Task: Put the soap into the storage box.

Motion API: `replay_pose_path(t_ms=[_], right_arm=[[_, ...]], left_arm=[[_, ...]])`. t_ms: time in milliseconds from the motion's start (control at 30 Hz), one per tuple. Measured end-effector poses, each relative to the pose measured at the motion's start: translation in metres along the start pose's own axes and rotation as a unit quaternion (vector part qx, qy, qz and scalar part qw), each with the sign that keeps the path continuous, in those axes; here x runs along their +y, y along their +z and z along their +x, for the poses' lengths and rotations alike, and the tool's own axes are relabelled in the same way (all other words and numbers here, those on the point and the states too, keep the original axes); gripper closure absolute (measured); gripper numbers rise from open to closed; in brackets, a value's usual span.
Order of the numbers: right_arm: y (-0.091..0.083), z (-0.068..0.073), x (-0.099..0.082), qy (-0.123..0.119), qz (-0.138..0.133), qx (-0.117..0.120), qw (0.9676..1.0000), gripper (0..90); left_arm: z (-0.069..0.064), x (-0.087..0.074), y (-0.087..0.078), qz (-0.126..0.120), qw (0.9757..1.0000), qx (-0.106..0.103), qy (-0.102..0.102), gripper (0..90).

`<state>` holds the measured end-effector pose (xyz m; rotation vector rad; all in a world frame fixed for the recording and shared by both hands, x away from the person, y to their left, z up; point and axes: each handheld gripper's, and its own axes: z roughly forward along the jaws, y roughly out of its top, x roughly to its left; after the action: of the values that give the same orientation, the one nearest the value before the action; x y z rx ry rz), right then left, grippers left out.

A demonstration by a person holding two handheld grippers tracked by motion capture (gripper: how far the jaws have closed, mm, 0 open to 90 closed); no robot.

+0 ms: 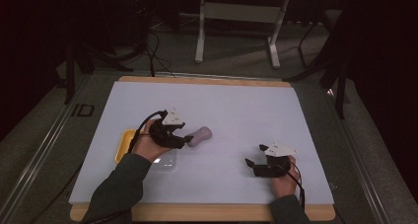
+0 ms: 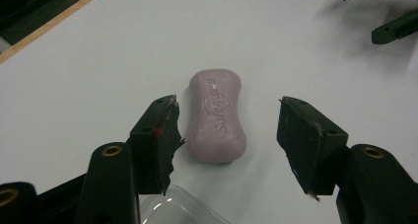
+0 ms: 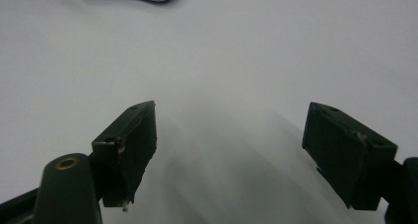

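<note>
So the pink soap bar (image 2: 217, 116) lies flat on the white table (image 1: 236, 110), right in front of the left gripper (image 2: 224, 130), long axis running straight away from it, in line with the reach. Jaws are open and straddle the near end; one pad sits just beside the soap, the other well off it. The right gripper (image 3: 229, 145) is also open, holding nothing, well off to the side. Left's clearly the closer one, so I'd guess it just squeezes across the narrow width.
</note>
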<state>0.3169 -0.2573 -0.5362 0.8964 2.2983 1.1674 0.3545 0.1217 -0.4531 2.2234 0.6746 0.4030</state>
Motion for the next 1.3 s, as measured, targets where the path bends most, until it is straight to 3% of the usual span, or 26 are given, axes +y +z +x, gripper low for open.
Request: replay_pose_path(t_ms=[533, 1300], right_arm=[[0.001, 0.000, 0.000, 0.004, 0.005, 0.001, 1.0000, 20.3], [0.001, 0.001, 0.000, 0.001, 0.005, 0.001, 1.0000, 20.1]], left_arm=[[0.010, 0.011, 0.006, 0.015, 0.9999, 0.001, 0.005, 41.2], [0.016, 0.023, 0.019, 0.062, 0.9980, -0.006, 0.012, 41.6]])
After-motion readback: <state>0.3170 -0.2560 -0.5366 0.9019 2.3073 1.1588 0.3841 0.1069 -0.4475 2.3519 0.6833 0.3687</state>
